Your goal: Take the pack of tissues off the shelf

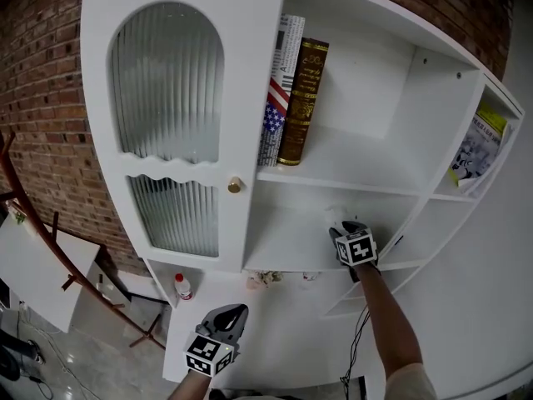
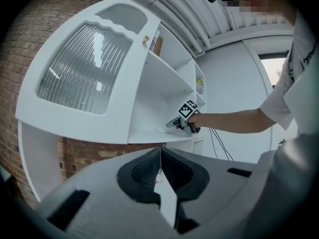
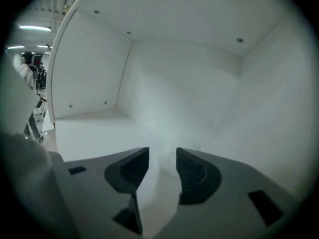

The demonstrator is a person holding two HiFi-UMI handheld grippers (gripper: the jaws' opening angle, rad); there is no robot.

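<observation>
Head view shows right tool (image 1: pixel 343 228) stretched into shelf (image 1: pixel 283 252), apparently empty.

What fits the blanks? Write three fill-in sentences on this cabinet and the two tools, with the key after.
1. The books stand on a shelf ____ the compartment that the right tool reaches into.
2. The right tool's jaws stand ____, gripping nothing.
3. The left tool has its jaws ____.
Missing words: above; apart; together.
</observation>
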